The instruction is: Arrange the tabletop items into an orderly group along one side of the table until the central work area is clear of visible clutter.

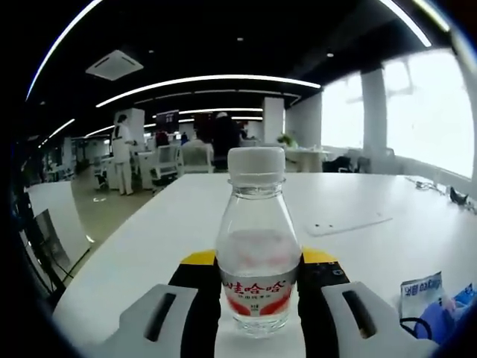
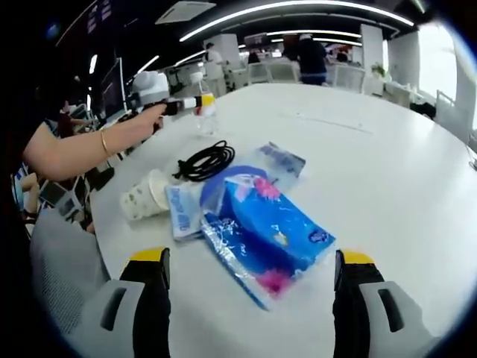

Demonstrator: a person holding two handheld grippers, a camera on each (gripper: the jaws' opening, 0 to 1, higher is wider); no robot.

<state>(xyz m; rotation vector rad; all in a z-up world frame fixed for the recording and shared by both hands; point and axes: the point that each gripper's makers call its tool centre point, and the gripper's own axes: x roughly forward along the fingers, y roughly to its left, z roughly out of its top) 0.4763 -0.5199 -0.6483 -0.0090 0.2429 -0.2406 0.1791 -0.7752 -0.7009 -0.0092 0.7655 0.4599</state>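
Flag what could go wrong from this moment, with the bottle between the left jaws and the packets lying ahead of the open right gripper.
1. The clear plastic bottle with white cap stands tall and narrow between the left gripper jaws; an off-centre release could tip it.
2. The glossy blue plastic packet overlaps a smaller pale packet; the open right gripper may drag both.
3. The black coiled cable nearby could snag.

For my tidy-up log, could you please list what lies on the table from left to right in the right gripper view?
White perforated cup → small pale blue packet → blue plastic package. The black cable and the clear sachet sit farther back, over the same span, so I leave them out.
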